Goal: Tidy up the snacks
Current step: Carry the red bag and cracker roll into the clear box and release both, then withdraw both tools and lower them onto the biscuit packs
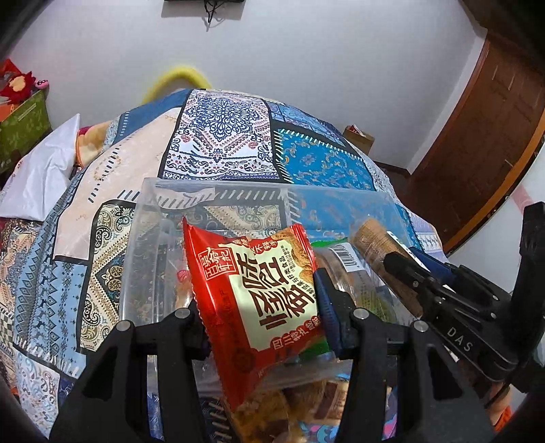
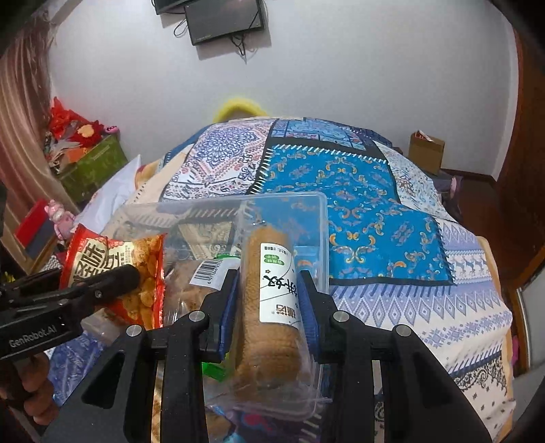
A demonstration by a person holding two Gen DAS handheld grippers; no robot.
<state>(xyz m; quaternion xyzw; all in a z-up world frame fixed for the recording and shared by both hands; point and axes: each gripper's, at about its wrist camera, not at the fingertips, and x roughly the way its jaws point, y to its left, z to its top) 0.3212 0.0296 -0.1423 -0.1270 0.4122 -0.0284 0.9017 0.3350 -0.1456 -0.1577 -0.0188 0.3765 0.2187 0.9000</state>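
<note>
Between left tongs [image 1: 262,303]: red packet [image 1: 252,293].

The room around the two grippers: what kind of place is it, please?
Most likely a bedroom in a home. The snacks lie on a bed under a blue patchwork-patterned quilt, with a white pillow at its side. A dark flat screen hangs on the white wall, and a brown wooden door stands nearby.

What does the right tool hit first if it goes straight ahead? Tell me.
Gripping the biscuit roll, the right tool points at the clear plastic bin's far wall; probably the roll's tip meets it first, though depth is unclear.
</note>
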